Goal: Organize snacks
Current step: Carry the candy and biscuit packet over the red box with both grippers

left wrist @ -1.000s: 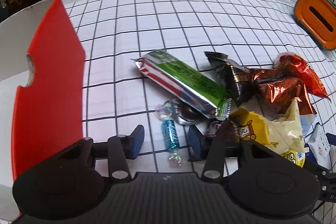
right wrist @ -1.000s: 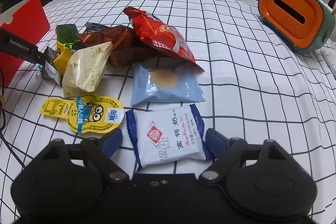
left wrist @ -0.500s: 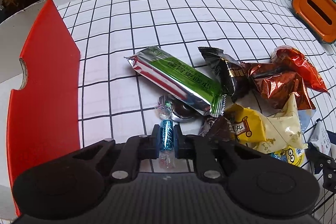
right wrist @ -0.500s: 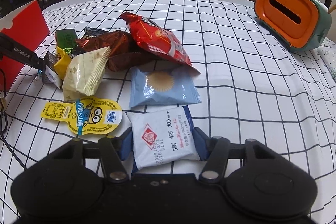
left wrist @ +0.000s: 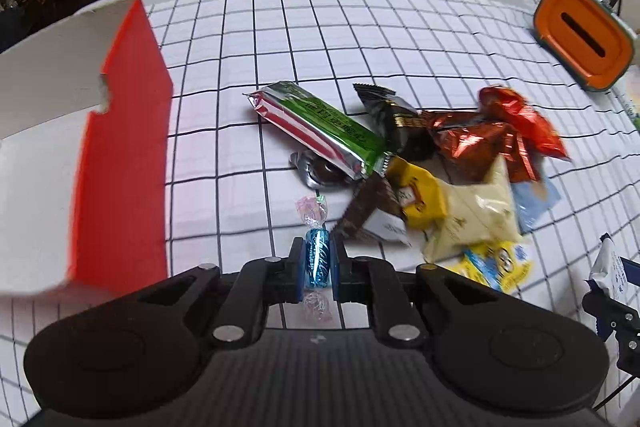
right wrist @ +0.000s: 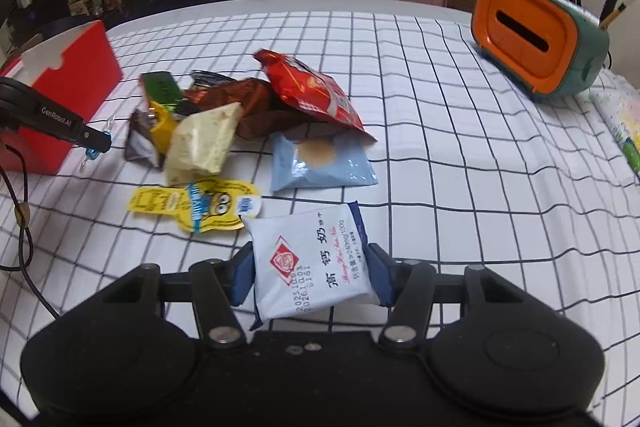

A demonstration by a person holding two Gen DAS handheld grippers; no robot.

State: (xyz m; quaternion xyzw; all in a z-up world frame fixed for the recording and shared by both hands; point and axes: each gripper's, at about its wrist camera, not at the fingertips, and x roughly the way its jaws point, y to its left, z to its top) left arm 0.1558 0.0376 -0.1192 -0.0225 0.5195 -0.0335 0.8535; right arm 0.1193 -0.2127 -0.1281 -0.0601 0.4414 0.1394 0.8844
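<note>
Snacks (right wrist: 256,115) sit in a loose heap in the middle of the checked surface (right wrist: 460,155), and I've got one in each claw. My left claw (left wrist: 316,263) tilts steeply down, its blue pads pinching a blue foil candy (left wrist: 318,259) across its middle, twisted ends poking out above and below the pads. From the right wrist view that candy hangs clear of the cloth, just beside the red box (right wrist: 76,87) at the left. The box stands open, white inside, on the left edge of the surface.

My right claw (right wrist: 312,275) also angles down, clamped on a white milk-tablet packet (right wrist: 308,263) with a red diamond logo; both pads press its side edges and it bows slightly between them.

On the heap: a green wafer bar (left wrist: 320,127) lying diagonally, a red chip bag (right wrist: 312,91), a pale blue biscuit packet (right wrist: 320,163) and a yellow Minion pouch (right wrist: 196,203) nearest my right claw. An orange tissue box (right wrist: 536,35) stands well apart at the far right.
</note>
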